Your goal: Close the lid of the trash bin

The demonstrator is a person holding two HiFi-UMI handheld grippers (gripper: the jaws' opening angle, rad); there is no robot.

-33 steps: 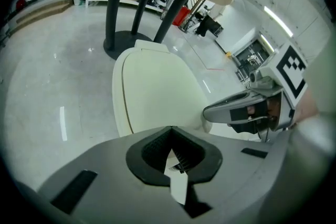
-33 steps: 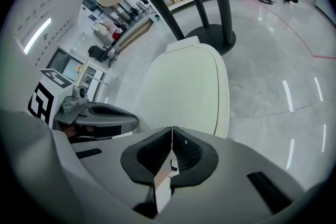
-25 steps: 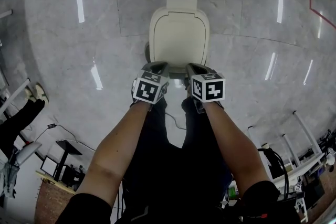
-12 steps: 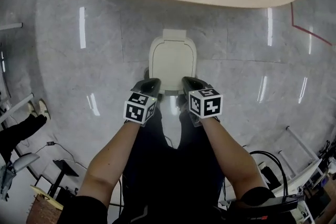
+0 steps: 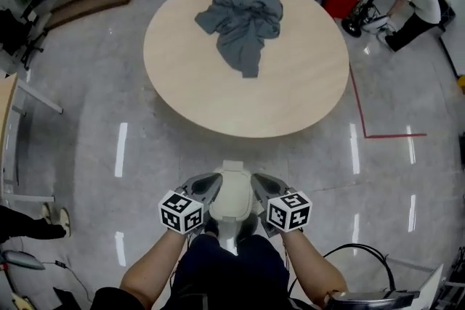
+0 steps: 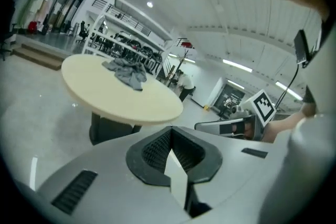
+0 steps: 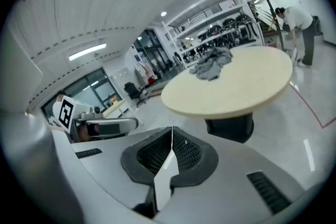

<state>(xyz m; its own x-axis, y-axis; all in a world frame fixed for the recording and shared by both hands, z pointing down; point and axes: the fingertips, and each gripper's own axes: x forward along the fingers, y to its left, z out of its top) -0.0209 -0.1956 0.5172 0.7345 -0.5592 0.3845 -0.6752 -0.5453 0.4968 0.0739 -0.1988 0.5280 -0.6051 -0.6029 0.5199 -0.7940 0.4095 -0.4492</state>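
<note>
1. The floor fills most of the head view. The round bench stands ahead on it, and neither has a part in the job.
2. A grey cloth lies crumpled on the bench, well apart from the work.
3. The trash bin stands on the floor at the person's feet, between the two tongs and near the bench's edge.
4. Its lid looks to lie flat over the bin. From straight above, and this small, I cannot be sure it is fully seated.
5. The closing step seems done. What remains is likely only a check, with a downward press on the lid's front if a gap shows.
6. The left tongs are pressed together with nothing between them. They are held just beside the bin's left side, and contact is unclear.
7. The right tongs are likewise pressed together and empty, just beside the bin's right side.
</note>
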